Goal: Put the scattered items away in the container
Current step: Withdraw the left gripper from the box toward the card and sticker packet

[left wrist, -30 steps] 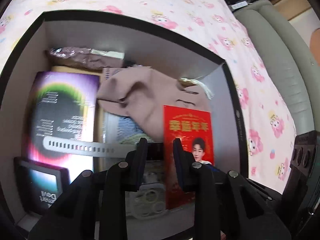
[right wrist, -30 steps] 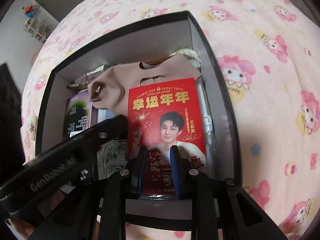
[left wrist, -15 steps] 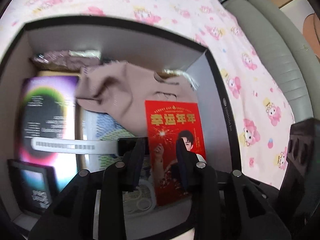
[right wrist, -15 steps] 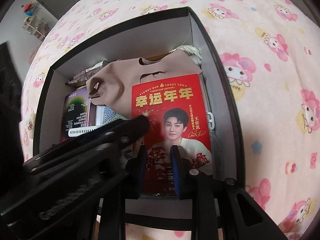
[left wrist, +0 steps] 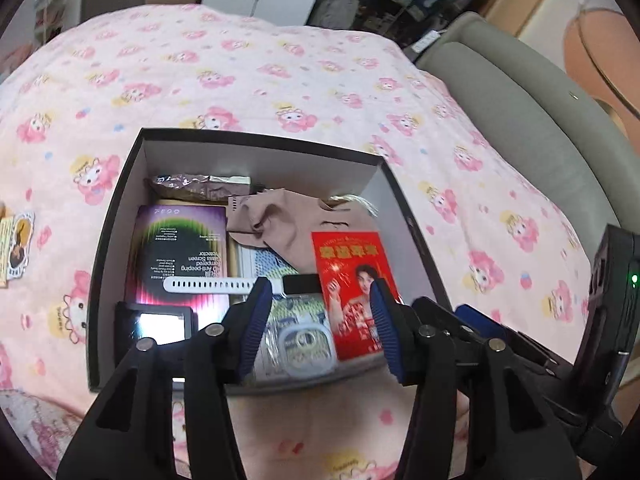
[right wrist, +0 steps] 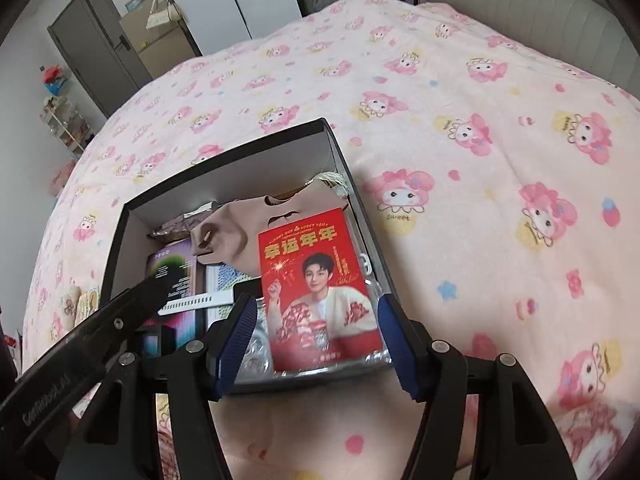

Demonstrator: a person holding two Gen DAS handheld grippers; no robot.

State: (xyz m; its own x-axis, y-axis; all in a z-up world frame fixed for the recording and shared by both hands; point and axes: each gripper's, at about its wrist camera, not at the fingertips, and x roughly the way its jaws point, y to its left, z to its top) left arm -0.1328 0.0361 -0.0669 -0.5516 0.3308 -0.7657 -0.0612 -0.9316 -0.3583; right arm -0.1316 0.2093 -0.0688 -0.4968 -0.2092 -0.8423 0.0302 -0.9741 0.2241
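**Ana:** Jaws apart on the left gripper (left wrist: 318,320), and they've just been opening. Nothing is pinched between those blue pads. In the left wrist view they frame the lower middle of the frame, and behind them sits the black box (left wrist: 120,216) on the pink bed cover (left wrist: 240,72).

**Ben:** What's inside?

**Ana:** White watch strap (left wrist: 208,283) across the centre, a purple screen-protector pack (left wrist: 180,248) at left, a beige cloth (left wrist: 280,220) above, and a red card (left wrist: 352,280) at right, all lying within the walls. Far left edge of the frame, a sticker (left wrist: 18,244) lies loose on the bed cover, well apart from the box.

**Ben:** And the other camera?

**Ana:** Right wrist view: the right gripper (right wrist: 316,336) also has its jaws spread, just been opening too. The red card (right wrist: 316,284) shows between them, but it lies flat in the box (right wrist: 344,160) at frame centre, with neither pad pressing on it. The left tool's black finger crosses the lower left.

**Ben:** So which step is this?

**Ana:** I'd call it the release: card and strap are dropped off, both tools free. At the left edge, beside the box, small pale items (right wrist: 80,300) sit on the bed cover; too blurred to name.

**Ben:** Next move?

**Ana:** Probably clear the box rim and swing the left tool toward those strays, jaws kept wide, then come down flat, since a thin sticker on soft fabric looks hard to nip.
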